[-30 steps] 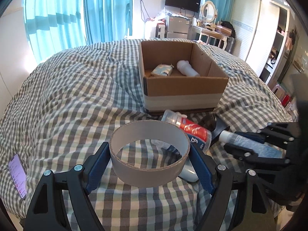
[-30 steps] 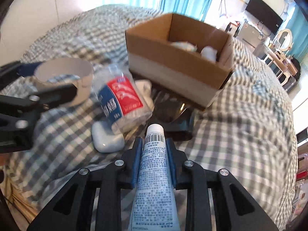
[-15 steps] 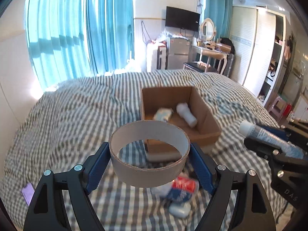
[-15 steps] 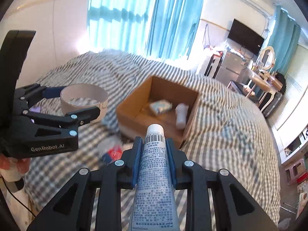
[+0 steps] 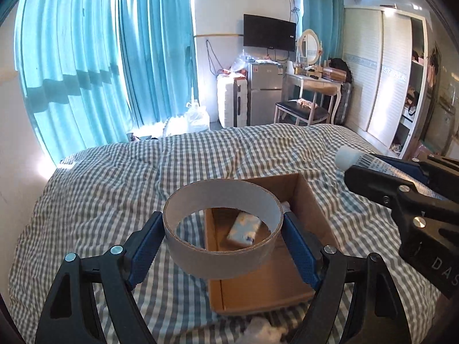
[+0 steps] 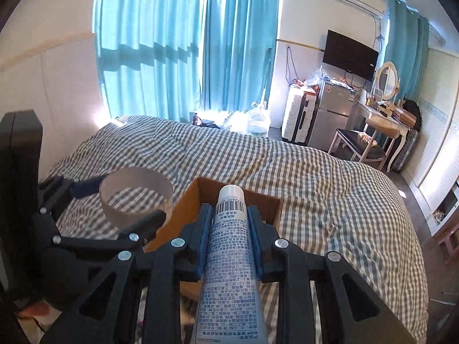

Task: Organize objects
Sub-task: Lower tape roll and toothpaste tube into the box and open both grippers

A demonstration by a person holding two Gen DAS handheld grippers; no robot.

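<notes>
Grey-and-white checked bed point(image 5: 114, 189) now lies well below both grippers; a sec ago they were low among the loose items. Open brown cardboard box point(image 5: 312, 209) sits under them w/ a small pale packet point(image 5: 243, 229) inside. Left gripper point(image 5: 223, 240) clamps the wide grey tape ring point(image 5: 221, 215) above the box; right gripper point(image 6: 229, 238) pinches the white-capped printed tube point(image 6: 229, 229), near the rim. Both lifted, so prob. drop-in next.

Bright bedroom: teal curtains point(image 5: 94, 66) glowing with daylight, checked bed point(image 5: 114, 183), wall TV point(image 5: 269, 32), small fridge point(image 5: 264, 93), vanity with oval mirror point(image 5: 309, 46), white wardrobe point(image 5: 375, 68).
</notes>
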